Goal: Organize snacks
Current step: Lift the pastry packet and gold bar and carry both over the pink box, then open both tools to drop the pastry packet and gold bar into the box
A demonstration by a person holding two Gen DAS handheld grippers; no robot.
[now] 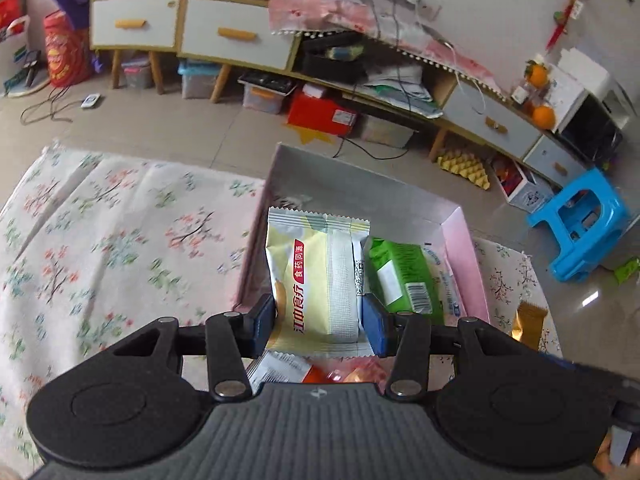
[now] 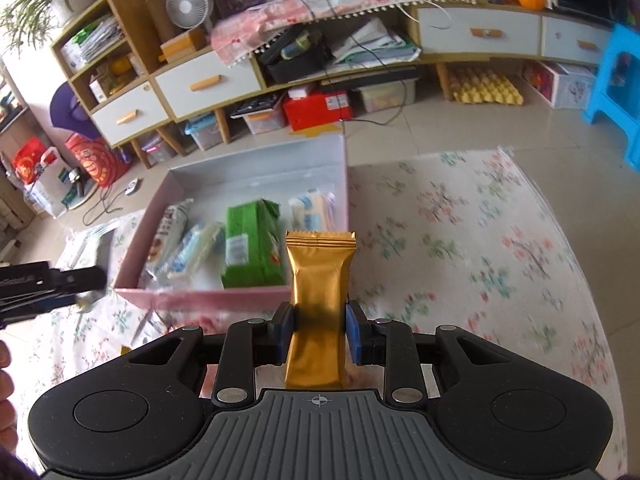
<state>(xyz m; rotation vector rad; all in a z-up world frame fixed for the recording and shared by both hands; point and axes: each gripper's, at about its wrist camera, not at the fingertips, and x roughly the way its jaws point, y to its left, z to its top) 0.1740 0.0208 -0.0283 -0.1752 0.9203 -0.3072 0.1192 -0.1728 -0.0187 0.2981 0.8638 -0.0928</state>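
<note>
The left gripper (image 1: pixel 320 316) is squeezing a yellow snack pack (image 1: pixel 316 276), and the right gripper (image 2: pixel 320 326) is squeezing a gold bar (image 2: pixel 318 300). Both are hanging over the near edge of the pink box (image 2: pixel 200 298). Letting go too early could be dropping them onto the bench (image 2: pixel 460 260).

one pink box (image 2: pixel 208 296), two held packets (image 2: pixel 318 292)

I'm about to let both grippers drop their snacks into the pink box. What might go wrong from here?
1. The left gripper pinches the yellow-white packet low down, so it may tip on release onto the green pack.
2. The right gripper holds the gold packet at the box's near wall; released here, it could land on the floral cloth.
</note>
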